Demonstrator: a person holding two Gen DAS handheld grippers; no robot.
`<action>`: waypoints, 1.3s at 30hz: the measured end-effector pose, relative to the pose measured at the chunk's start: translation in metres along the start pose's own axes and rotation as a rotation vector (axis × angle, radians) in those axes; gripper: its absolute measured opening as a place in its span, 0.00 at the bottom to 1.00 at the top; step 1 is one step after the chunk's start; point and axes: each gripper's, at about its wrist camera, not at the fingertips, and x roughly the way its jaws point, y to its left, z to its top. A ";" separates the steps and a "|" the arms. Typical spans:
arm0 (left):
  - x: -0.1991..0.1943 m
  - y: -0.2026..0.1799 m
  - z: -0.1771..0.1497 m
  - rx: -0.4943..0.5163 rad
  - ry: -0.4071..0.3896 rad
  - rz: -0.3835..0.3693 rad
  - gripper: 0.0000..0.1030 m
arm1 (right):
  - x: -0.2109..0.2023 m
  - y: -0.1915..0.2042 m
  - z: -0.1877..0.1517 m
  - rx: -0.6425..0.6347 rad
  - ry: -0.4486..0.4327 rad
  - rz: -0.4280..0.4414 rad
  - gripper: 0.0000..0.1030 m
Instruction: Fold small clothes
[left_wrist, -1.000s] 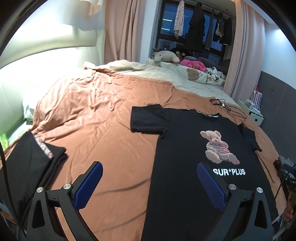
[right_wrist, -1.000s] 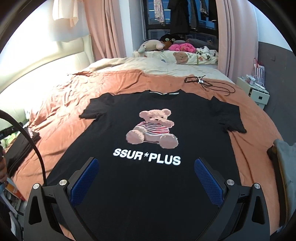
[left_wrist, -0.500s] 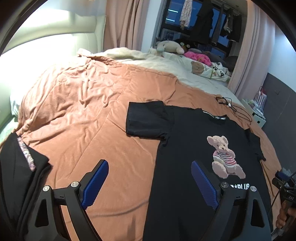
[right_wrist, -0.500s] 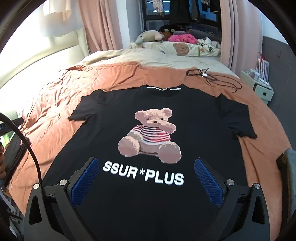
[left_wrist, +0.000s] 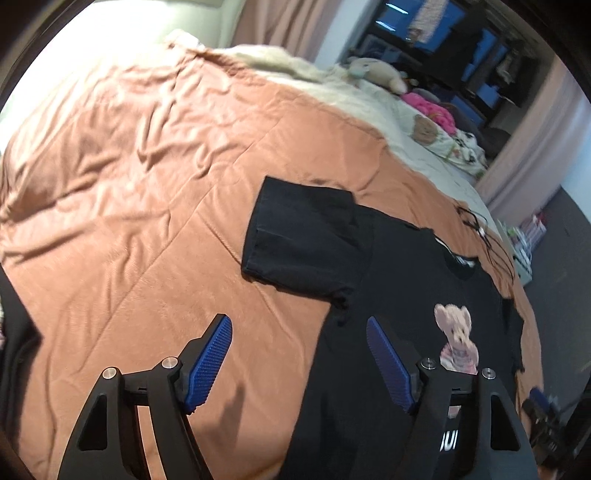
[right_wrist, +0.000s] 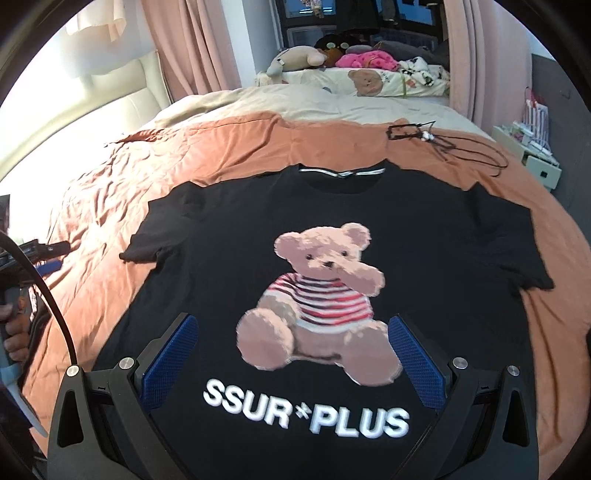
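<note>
The left wrist view is tilted and smeared, so the far end of the bed is hard to read, and the white lettering on the T-shirt (left_wrist: 399, 295) is mostly hidden behind the right finger of the left gripper (left_wrist: 299, 354). A dark folded pile (left_wrist: 14, 332) at 9 o'clock is cut off by the frame edge, so what it is cannot be told.

The right wrist view shows the whole shirt front: the bear print (right_wrist: 317, 302) and the words SSUR*PLUS, collar at 12 o'clock, both sleeves spread flat on the orange blanket (right_wrist: 110, 206). It also catches a black cable (right_wrist: 443, 144) lying past the collar at 1 o'clock and the left hand (right_wrist: 14, 332) at 9 o'clock. The left view alone shows the near sleeve (left_wrist: 306, 240) close up, lying flat at 12 o'clock.

The left gripper's fingers stand wide apart and hold nothing; the shirt's side edge runs between them, under the right finger. The right gripper (right_wrist: 291, 354) is also spread wide and empty, its fingers flanking the bear's legs above the shirt's middle.
</note>
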 end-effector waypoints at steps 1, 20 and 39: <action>0.007 0.005 0.004 -0.019 0.010 0.002 0.74 | 0.006 0.001 0.002 -0.001 0.004 0.005 1.00; 0.132 0.055 0.026 -0.310 0.158 -0.052 0.56 | 0.128 0.030 0.032 0.023 0.125 0.108 0.63; 0.104 0.044 0.072 -0.255 0.018 -0.156 0.12 | 0.265 0.072 0.059 0.275 0.255 0.378 0.20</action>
